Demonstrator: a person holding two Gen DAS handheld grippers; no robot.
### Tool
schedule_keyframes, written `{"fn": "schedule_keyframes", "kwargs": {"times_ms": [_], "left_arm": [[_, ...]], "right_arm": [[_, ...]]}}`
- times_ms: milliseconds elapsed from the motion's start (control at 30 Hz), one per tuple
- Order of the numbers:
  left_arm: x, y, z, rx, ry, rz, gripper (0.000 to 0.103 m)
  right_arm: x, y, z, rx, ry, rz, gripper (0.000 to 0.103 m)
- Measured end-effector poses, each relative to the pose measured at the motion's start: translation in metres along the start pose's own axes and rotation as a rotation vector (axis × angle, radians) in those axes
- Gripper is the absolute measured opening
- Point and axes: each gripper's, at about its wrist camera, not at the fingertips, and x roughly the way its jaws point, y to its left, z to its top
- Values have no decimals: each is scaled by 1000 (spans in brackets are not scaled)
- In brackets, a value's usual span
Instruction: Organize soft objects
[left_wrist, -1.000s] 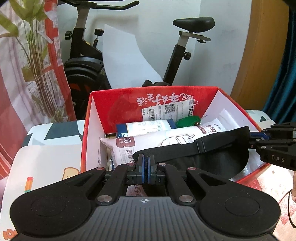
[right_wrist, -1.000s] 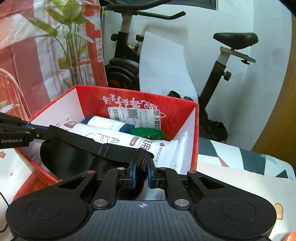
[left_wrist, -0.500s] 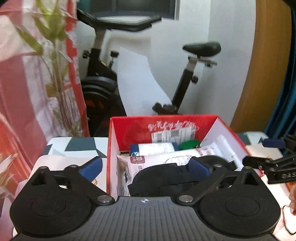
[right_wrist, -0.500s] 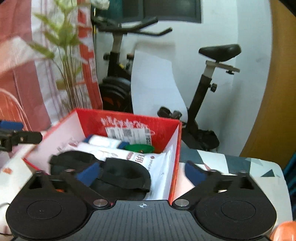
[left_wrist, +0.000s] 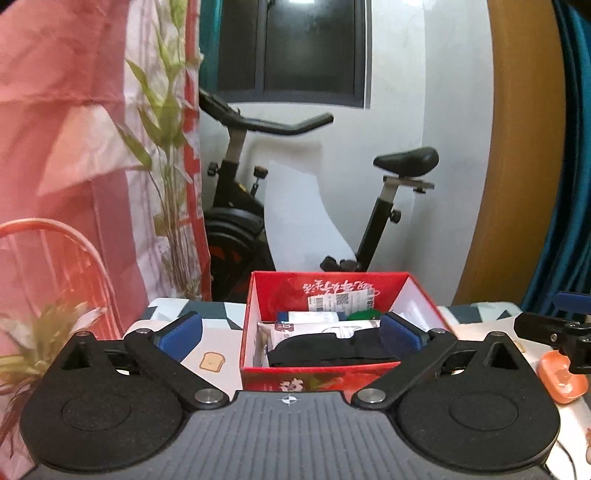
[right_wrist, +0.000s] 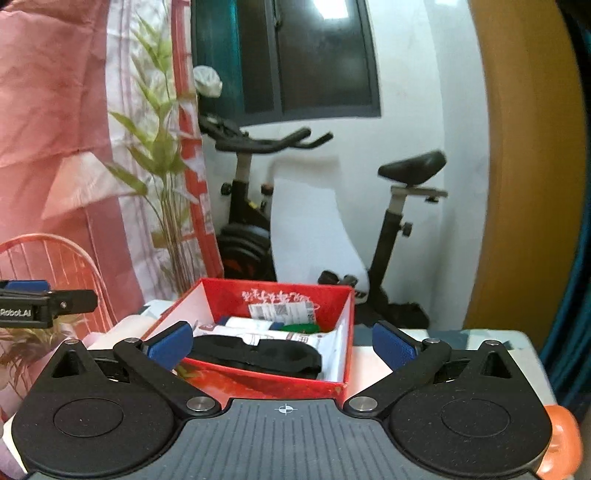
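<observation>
Both my claws, left and right, are wide open, holding nothing. Black mask lies in the red box; exercise bike stands behind.

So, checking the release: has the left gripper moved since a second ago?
Yes. The left gripper has opened and backed away; the red cardboard box looks smaller.
</observation>
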Motion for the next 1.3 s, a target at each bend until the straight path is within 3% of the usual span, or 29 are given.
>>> {"fn": "schedule_keyframes", "kwargs": {"times_ms": [267, 467, 633, 1300], "left_arm": [[-71, -3, -5, 3, -96, -21, 103], [-114, -4, -3, 33, -148, 1, 103], [-127, -4, -3, 1, -136, -13, 103], [-143, -11, -8, 25, -157, 28, 103]], "right_arm": [[-75, 20, 0, 15, -60, -65, 103], [-126, 35, 2, 3, -123, -49, 103], [-153, 45, 9, -22, -155, -33, 103], [-160, 40, 3, -3, -134, -108, 103]]}}
